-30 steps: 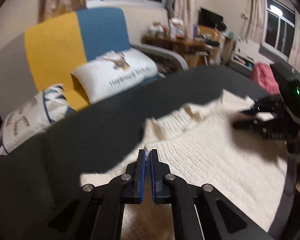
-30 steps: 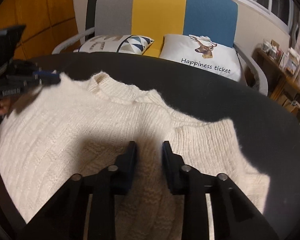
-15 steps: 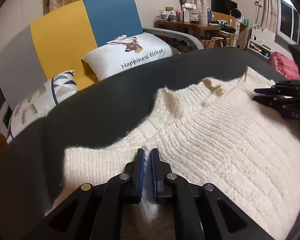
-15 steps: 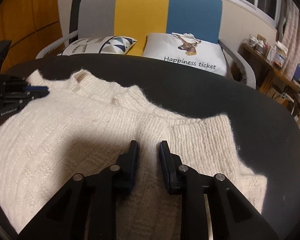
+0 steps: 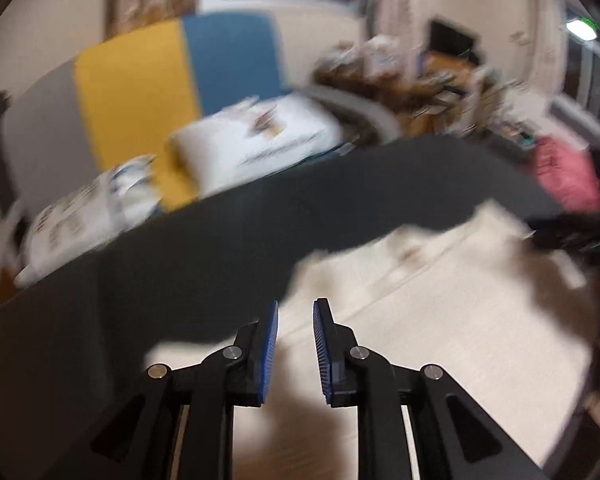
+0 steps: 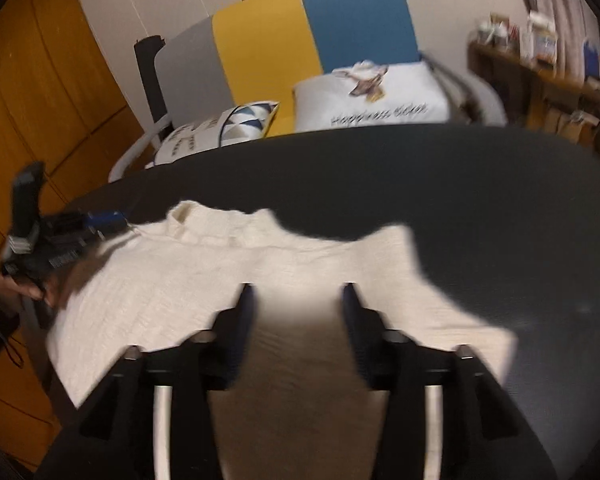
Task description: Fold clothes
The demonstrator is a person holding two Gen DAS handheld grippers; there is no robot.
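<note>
**Both grippers let go as a cream sweater settles on the dark surface**

Low in the left wrist view, our left hand-held gripper (image 5: 295, 322) has its blue-padded jaws parted by a narrow gap and opening, with nothing pinched between them; the knit lies beneath and beyond the tips. In the right wrist view our right hand-held gripper (image 6: 298, 300) stands about half open and is widening too, its jaws straddling a shadowed patch of fabric without pressing on it. We judge the step in hand to be the release after a fold or a spreading pull. To do it well, we should let the pads come fully clear of the yarn before lifting away, since a loose knit like this can snag and drag the laid edge out of line. We should then check that the edges lie flat before choosing the next corners.

The sweater (image 6: 188, 288) is a cream, ribbed knit, soft and thick-looking, spread across the near half of the round dark surface (image 6: 480, 208). Its collar sits toward the left of the right wrist view, beside the other gripper, and a sleeve or shoulder runs out to the lower right. Both views are blurred, so finer creases cannot be made out.

Beyond the surface stands a sofa (image 6: 260, 52) in grey, yellow and blue panels with two printed cushions (image 6: 380, 100), and a cluttered wooden shelf (image 6: 540, 64) at the upper right.
</note>
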